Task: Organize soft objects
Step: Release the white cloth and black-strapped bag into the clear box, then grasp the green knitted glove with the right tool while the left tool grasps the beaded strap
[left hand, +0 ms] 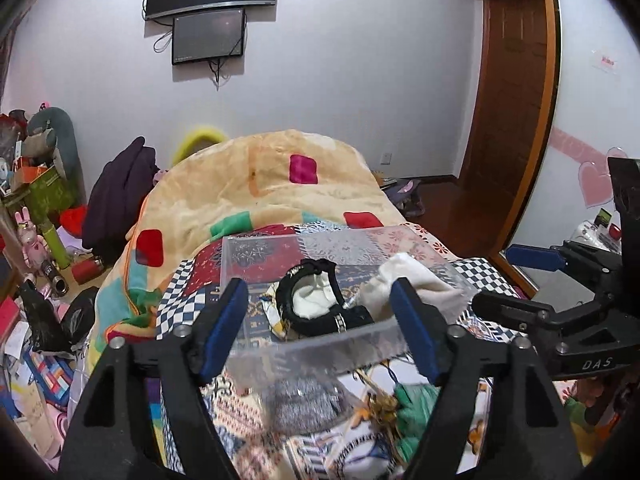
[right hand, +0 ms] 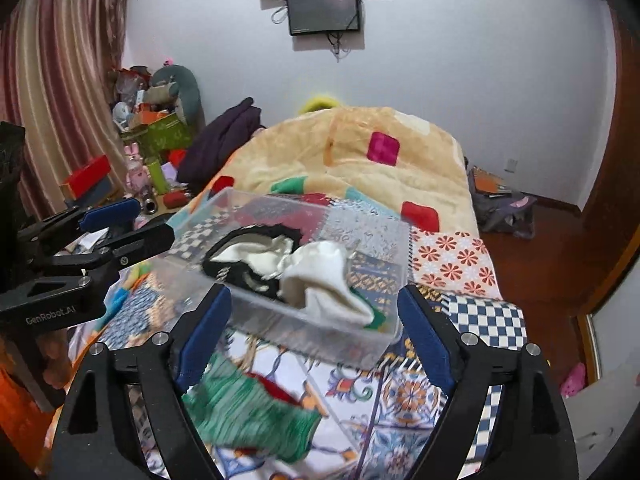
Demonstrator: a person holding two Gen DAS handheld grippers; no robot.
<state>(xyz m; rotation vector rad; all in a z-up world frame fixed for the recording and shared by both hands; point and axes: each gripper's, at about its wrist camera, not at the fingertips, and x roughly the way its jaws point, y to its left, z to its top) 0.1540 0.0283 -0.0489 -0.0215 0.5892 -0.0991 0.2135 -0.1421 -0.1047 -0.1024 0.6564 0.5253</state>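
A clear plastic box [left hand: 256, 258] [right hand: 394, 240] sits on the patterned bed. Inside lie a black item with white lining [left hand: 320, 300] [right hand: 244, 252] and a white sock [left hand: 420, 284] [right hand: 324, 280]. My left gripper [left hand: 320, 328] is open and empty, its fingers either side of the box's near wall. A grey knit item [left hand: 304, 404] lies in front of the box, below the gripper. My right gripper [right hand: 312, 332] is open and empty near the box's near corner. A green striped sock [right hand: 248, 412] lies on the bed below it, also in the left wrist view [left hand: 416, 404].
A folded peach quilt [left hand: 260, 184] [right hand: 352, 152] lies behind the box. A cluttered floor and boxes [left hand: 36, 200] [right hand: 152, 136] are on the left. A wooden door [left hand: 512, 100] stands at the right. Each gripper shows in the other's view, the right one [left hand: 532, 284] and the left one [right hand: 104, 228].
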